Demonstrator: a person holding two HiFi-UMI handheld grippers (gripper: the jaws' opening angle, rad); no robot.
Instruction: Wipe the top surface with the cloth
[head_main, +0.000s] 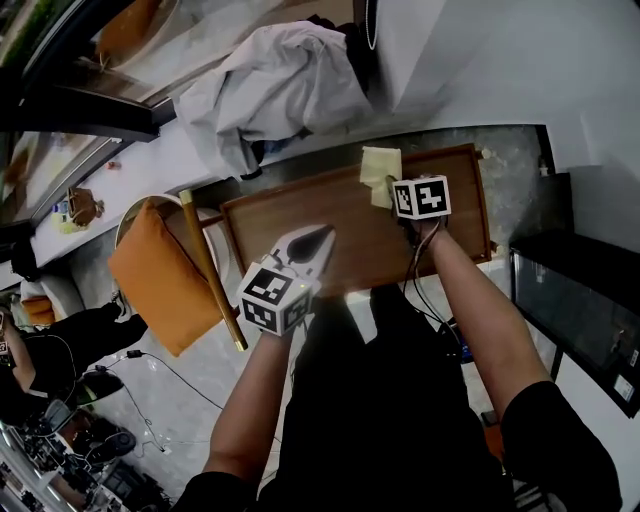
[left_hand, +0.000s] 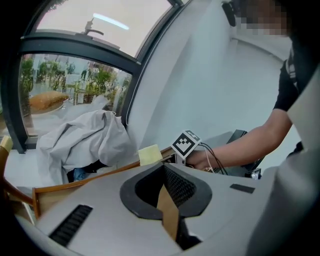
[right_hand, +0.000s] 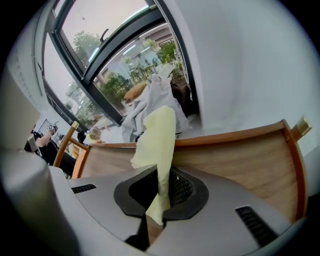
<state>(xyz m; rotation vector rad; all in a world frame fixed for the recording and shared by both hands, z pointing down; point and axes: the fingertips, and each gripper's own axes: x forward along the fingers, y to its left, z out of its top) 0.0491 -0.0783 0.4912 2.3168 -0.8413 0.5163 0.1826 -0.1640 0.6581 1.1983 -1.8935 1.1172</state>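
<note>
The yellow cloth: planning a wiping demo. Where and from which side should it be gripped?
Probably by a bunched edge, from the near side, as the right gripper does: the cloth is limp, so the free part can spread on the wooden top.

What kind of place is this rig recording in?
Likely an office or lab corner: a wooden table against a white wall, a chair with an orange cushion, big windows onto trees, cables and gear on the floor.
</note>
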